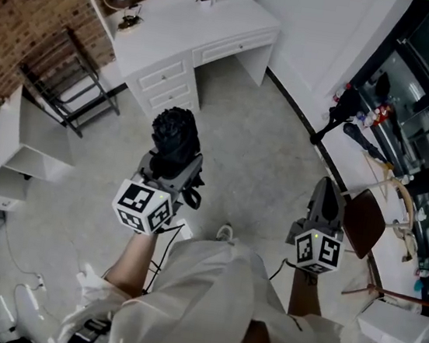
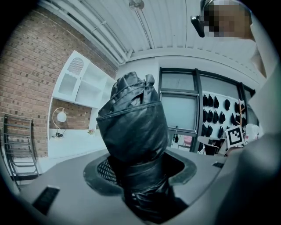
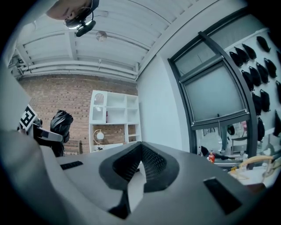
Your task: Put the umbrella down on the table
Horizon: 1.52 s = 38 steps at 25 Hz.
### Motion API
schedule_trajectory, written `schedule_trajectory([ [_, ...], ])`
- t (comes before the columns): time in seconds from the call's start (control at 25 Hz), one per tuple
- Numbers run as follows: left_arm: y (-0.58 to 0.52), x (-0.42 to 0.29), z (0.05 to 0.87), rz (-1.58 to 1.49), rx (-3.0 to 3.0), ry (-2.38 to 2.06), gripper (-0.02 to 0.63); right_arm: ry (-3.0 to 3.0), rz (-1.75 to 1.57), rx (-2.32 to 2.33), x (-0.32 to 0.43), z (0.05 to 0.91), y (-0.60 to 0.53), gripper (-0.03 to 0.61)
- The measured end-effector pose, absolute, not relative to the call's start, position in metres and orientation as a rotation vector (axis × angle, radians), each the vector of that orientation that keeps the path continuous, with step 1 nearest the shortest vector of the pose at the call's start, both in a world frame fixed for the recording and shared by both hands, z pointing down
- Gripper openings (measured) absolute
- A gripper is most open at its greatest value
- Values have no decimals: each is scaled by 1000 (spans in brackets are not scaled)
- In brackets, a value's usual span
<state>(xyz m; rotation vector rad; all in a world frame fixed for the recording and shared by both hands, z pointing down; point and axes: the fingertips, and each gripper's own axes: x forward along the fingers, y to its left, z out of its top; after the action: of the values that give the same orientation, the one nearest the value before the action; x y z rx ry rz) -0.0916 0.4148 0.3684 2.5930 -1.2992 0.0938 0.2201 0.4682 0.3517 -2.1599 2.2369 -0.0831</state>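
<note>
Black umbrella (image 2: 131,127) between left gripper (image 1: 172,172) jaws

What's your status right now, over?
Left gripper shut on folded black umbrella. Right gripper shut, empty. Umbrella not down yet; white desk ahead, black rack beside it.

Your left gripper (image 1: 174,171) points forward and slightly down, jaws clamped around the folded umbrella (image 1: 174,132). Your right gripper (image 1: 326,193) is held level, well apart from it, with its jaws pressed together and nothing between them.
</note>
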Motion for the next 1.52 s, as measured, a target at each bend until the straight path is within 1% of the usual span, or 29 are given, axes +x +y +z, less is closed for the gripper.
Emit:
schedule_trajectory([
  [0.36, 386, -49, 361, 85, 2600, -1319, 270, 2226, -80, -2159, 269, 351, 437, 17],
  [0.8, 329, -51, 361, 81, 2604, -1337, 270, 2220, -62, -2178, 276, 356, 389, 18],
  [1.08, 251, -58, 363, 53, 2617, -1319, 270, 2188, -48, -2195, 270, 353, 315, 18],
  [1.28, 183, -68, 359, 48, 2630, -1311, 270, 2203, -14, -2173, 252, 343, 244, 18],
  [1.52, 112, -80, 361, 61, 2615, -1296, 270, 2228, -47, -2184, 235, 347, 173, 18],
])
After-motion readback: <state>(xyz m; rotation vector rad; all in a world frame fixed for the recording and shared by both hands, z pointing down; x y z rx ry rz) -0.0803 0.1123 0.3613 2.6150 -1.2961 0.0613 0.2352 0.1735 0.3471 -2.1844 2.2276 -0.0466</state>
